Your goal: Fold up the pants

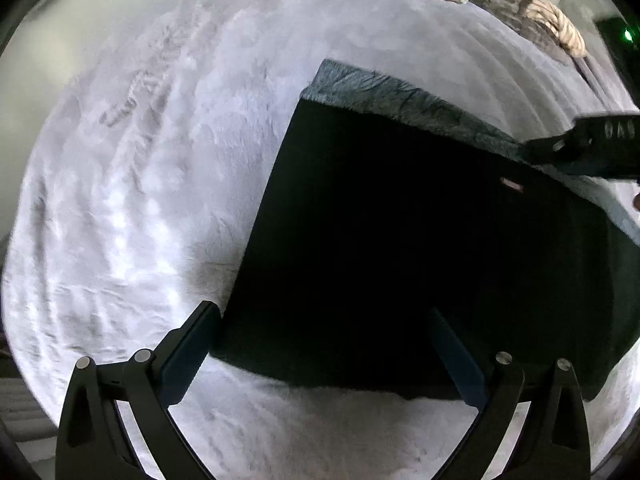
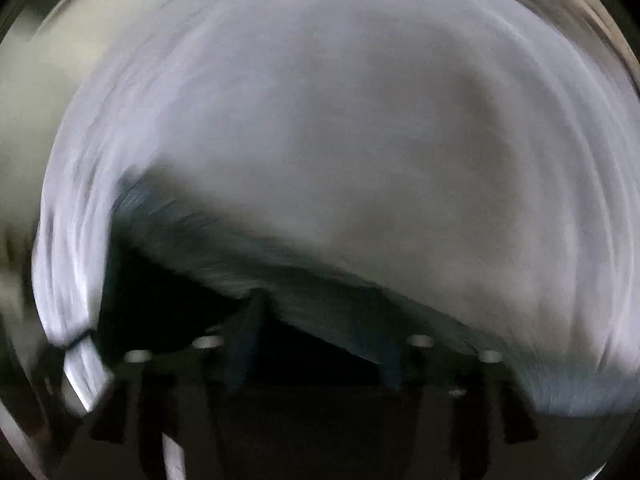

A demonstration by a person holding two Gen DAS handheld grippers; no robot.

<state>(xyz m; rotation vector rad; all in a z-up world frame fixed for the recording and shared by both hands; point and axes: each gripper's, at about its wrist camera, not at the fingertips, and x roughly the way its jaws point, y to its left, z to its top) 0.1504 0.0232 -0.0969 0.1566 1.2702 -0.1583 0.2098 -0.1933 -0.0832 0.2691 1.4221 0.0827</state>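
Spread wide, the left tool (image 1: pixel 324 344) hangs over the near corner of the pants (image 1: pixel 400 248), gripping nothing. Those dark pants lie flat on the pale fleece blanket (image 1: pixel 140 200) of a bed, already folded to a compact rectangle with a fuzzy teal lining (image 1: pixel 400 98) showing along the far edge. At that edge is the right tool (image 1: pixel 560 146); its own view is badly blurred, with fingers (image 2: pixel 244 344) apart over the pants (image 2: pixel 180 300), so whether it pinches cloth I cannot tell. Judging by the shape, most folding is done; perhaps one last fold or tidying remains.
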